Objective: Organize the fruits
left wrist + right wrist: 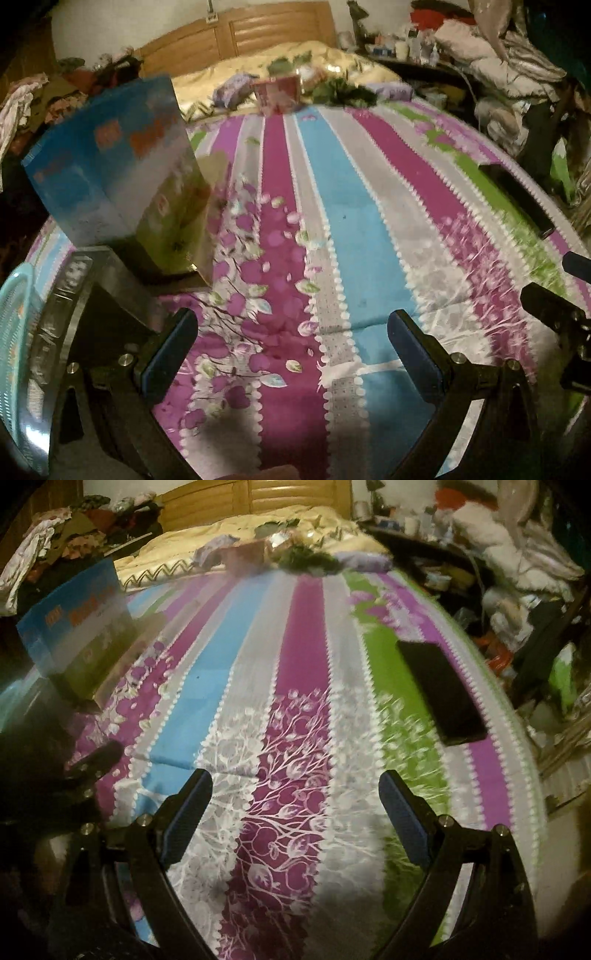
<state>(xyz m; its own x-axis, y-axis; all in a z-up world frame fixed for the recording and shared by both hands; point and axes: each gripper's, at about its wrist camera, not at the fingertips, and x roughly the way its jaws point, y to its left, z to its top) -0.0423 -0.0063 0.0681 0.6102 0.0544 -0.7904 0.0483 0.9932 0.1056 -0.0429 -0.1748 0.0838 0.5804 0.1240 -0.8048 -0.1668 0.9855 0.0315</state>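
No fruit shows in either view. My left gripper hangs open over a striped, flowered cloth with nothing between its fingers. My right gripper is also open and empty above the same cloth. A turquoise slotted basket shows at the far left edge of the left wrist view, beside a shiny round rim. Part of the right gripper's body shows at the right edge there. The left gripper's dark finger appears at the left of the right wrist view.
A blue and green carton stands upright at the left on the cloth. A black phone lies flat near the right edge. Beyond are a bed with a wooden headboard and piles of clothes and clutter on both sides.
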